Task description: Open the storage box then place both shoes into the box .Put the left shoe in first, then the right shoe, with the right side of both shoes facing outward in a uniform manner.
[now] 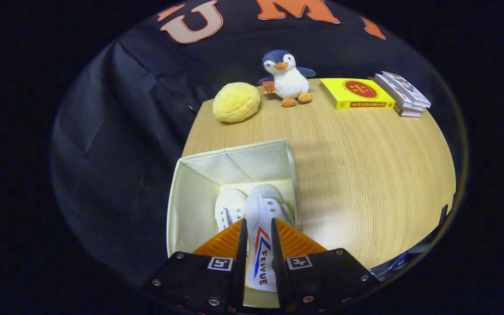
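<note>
**Second shoe held over the open box**

The tool (258,229) is clenched on a white shoe (260,245), both fingers pressing its sides, above the open cream storage box (190,192) on the tabletop (365,175). Another white shoe (229,208) already lies inside the box, just beside the held one. A plush penguin (287,78) stands far beyond.

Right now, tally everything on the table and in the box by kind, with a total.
Shoes: 2, one lying in the box, the other held between the gripper fingers over it
Storage box: 1
Soft toys: 2, penguin and yellow plush ball
Books: yellow book 1, plus stack of thin books, about 3
Total: about 9
</note>
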The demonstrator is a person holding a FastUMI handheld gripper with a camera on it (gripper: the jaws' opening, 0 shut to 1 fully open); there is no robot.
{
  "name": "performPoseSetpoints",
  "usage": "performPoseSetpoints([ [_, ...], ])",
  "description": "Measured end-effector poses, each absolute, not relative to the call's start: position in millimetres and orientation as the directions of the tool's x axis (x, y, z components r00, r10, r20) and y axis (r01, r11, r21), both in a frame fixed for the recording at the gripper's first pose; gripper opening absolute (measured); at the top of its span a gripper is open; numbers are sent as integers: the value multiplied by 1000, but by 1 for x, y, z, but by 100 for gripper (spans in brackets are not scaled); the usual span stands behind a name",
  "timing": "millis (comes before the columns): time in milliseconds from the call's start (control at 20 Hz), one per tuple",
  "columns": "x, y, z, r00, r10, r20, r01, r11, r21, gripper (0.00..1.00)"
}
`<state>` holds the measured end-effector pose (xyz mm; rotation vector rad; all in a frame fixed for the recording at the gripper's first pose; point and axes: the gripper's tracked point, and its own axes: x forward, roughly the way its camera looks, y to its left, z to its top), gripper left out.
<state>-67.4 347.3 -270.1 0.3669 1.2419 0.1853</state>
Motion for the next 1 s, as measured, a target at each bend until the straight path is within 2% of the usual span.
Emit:
performPoseSetpoints([
  [150,-62,335,-254,356,370,-858,-10,920,393,43],
  [300,-55,314,-236,419,386,-822,-84,918,388,61],
  [600,-35,259,-200,567,390,-725,-188,919,347,84],
  [800,-16,211,-174,689,351,-634,-202,933,297,92],
  [1000,1,163,-137,817,303,-491,-185,944,274,94],
])
